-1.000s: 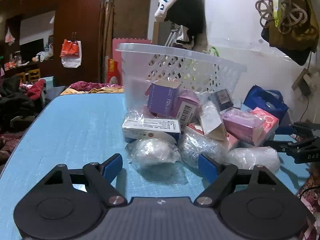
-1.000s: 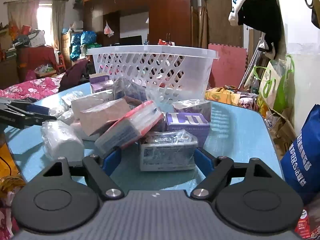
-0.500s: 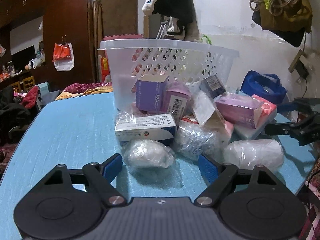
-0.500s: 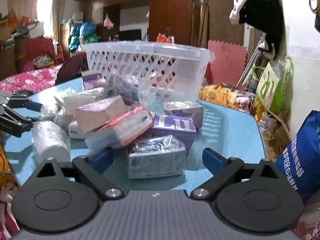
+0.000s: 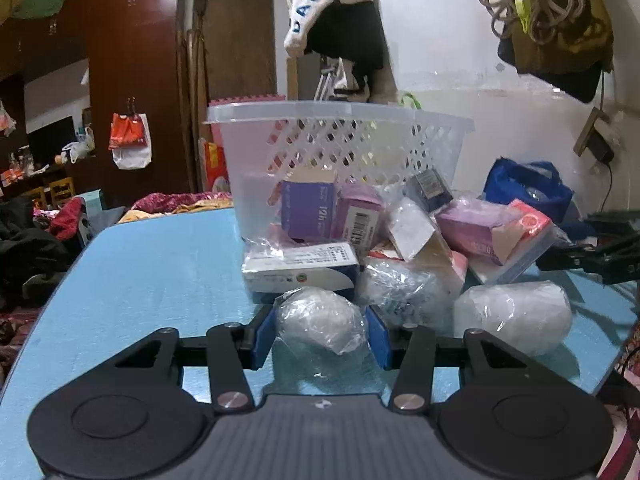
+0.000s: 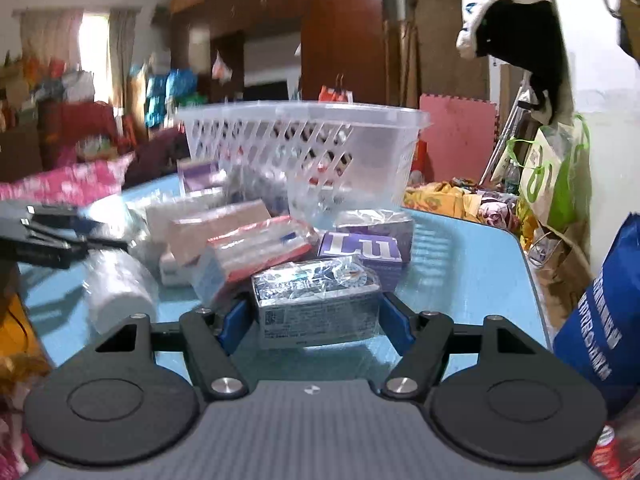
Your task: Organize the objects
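Beside a purple "Lu" box [image 6: 366, 249], right fingers [image 6: 394, 317] clamp a wrapped carton [image 6: 318, 305]; left fingers [image 5: 264, 330] clamp a plastic-wrapped bundle [image 5: 320, 319].

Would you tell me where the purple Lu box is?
In the right wrist view, the purple Lu box lies on the blue table, right behind the plastic-wrapped box between the right claw's fingers.

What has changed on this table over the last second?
Both grippers moved forward and narrowed. The left gripper now brackets the small plastic-wrapped bundle; the right gripper brackets the wrapped box. Whether either pinches yet is unclear. The white basket and the pile stayed put.
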`<state>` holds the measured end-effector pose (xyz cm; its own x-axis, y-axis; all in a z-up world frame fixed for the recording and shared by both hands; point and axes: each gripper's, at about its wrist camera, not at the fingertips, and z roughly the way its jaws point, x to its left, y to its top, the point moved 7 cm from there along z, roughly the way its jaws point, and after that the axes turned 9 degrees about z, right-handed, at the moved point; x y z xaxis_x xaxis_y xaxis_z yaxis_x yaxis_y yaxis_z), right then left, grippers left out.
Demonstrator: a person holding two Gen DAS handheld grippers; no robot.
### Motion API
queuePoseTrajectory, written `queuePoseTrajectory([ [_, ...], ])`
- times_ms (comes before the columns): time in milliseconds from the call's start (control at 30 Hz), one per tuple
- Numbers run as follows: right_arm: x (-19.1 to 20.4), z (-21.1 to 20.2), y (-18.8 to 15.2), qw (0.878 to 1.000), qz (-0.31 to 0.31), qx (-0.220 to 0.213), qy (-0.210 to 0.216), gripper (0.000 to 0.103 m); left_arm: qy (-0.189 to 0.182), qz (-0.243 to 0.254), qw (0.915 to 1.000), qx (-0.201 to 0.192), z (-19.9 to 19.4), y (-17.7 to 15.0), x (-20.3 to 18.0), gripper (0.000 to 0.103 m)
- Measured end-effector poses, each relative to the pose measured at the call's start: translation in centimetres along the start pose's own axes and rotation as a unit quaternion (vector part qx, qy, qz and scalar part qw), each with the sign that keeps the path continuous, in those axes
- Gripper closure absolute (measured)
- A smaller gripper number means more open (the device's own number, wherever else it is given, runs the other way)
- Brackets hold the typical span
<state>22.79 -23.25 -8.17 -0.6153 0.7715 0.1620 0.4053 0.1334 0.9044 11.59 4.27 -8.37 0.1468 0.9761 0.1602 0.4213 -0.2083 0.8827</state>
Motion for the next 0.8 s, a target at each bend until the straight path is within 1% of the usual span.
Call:
queuePoseTrajectory([
  [100, -0.3, -1.5, 0.4, 1.000, 0.011, -0.024, -0.004, 0.032, 0.004, -0.007, 0.9999, -0.011, -1.0, 0.3, 0.5, 0.051],
  [267, -0.5, -3.0, 1.7, 0.999, 0.013, -0.042, -0.012, 0.032, 0.005, -0.021, 0.9992, -0.034, -2.4, 1.5, 1.1, 0.051],
  [367, -1.2, -3.4, 2.3, 0.998, 0.023, -0.051, -0.021, 0.032, 0.008, -0.030, 0.9986, -0.042, -2.6, 2.2, 1.5, 0.051],
  [433, -1.7, -3.1, 2.6, 0.998, 0.029, -0.049, -0.026, 0.032, 0.007, -0.042, 0.9980, -0.047, -2.5, 2.6, 1.8, 0.051],
  [500, -1.8, -2.6, 3.1, 0.998, 0.033, -0.046, -0.019, 0.032, 0.000, -0.049, 0.9974, -0.052, -2.4, 3.3, 2.0, 0.051],
  [567, -1.4, -2.5, 4.0, 0.998, 0.027, -0.047, -0.010, 0.032, -0.007, -0.058, 0.9963, -0.063, -2.6, 4.6, 2.3, 0.051],
  [633, -0.4, -2.4, 5.8, 0.998, 0.009, -0.054, -0.009, 0.032, -0.011, -0.059, 0.9956, -0.073, -2.8, 6.2, 2.5, 0.051],
  [800, 2.7, -1.4, 10.9, 0.996, -0.051, -0.074, -0.011, 0.032, -0.014, -0.056, 0.9941, -0.091, -2.3, 12.5, 3.4, 0.051],
])
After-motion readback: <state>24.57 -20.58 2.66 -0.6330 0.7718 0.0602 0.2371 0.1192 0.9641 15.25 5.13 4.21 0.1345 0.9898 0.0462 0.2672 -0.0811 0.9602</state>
